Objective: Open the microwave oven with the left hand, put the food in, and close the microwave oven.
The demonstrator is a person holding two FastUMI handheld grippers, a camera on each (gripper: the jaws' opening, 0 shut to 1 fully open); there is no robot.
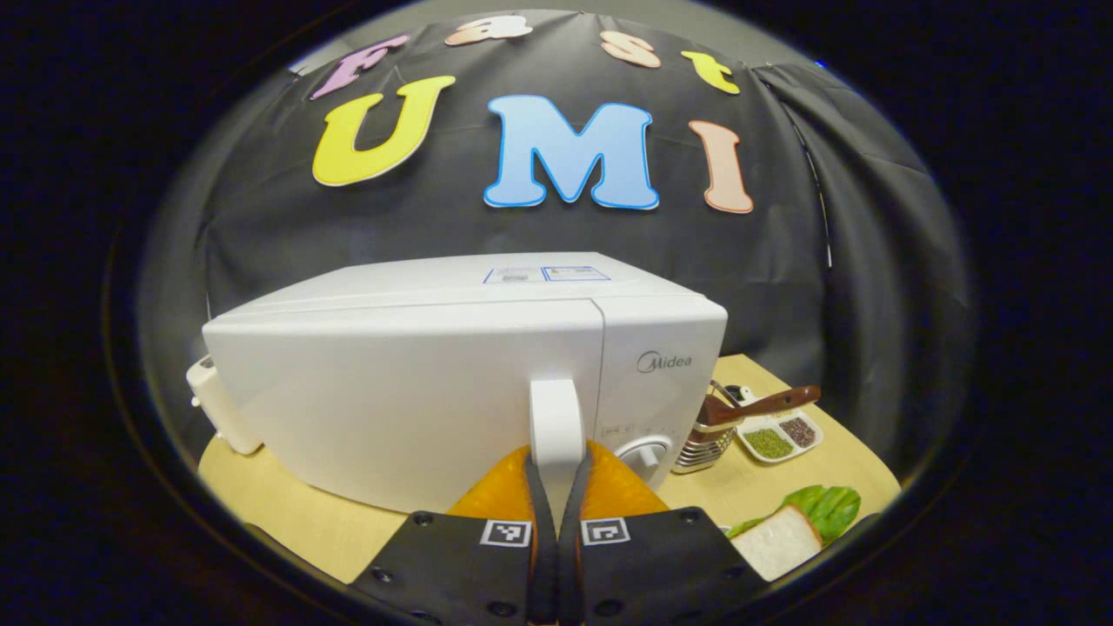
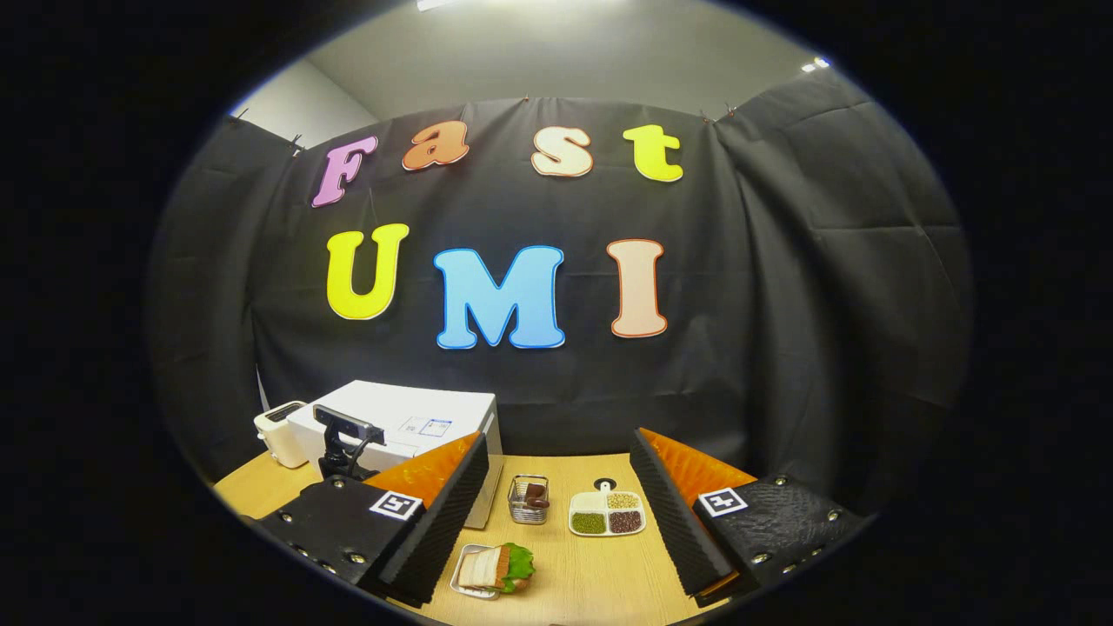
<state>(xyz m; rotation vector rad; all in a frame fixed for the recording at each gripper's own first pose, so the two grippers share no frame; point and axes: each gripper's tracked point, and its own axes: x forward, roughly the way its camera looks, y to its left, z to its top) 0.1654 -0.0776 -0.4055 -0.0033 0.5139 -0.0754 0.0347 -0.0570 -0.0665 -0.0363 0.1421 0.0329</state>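
The white microwave (image 1: 452,382) stands on the wooden table, its door facing me. My left gripper (image 1: 556,461) is shut on the door's upright white handle (image 1: 556,413), one finger on each side. Whether the door is ajar I cannot tell. The food, a sandwich with lettuce (image 1: 787,535), lies at the lower right. In the right gripper view the sandwich (image 2: 496,567) sits on a small tray in front of the microwave (image 2: 417,422). My right gripper (image 2: 558,439) hangs open above the table, nothing between its fingers. The left gripper's rear (image 2: 348,439) shows before the microwave.
A wire utensil holder (image 1: 706,439) with a brown-handled tool and a divided dish of seasonings (image 1: 778,437) stand right of the microwave. A white toaster (image 2: 278,432) sits at its left. The table's front edge (image 2: 556,609) lies below the sandwich.
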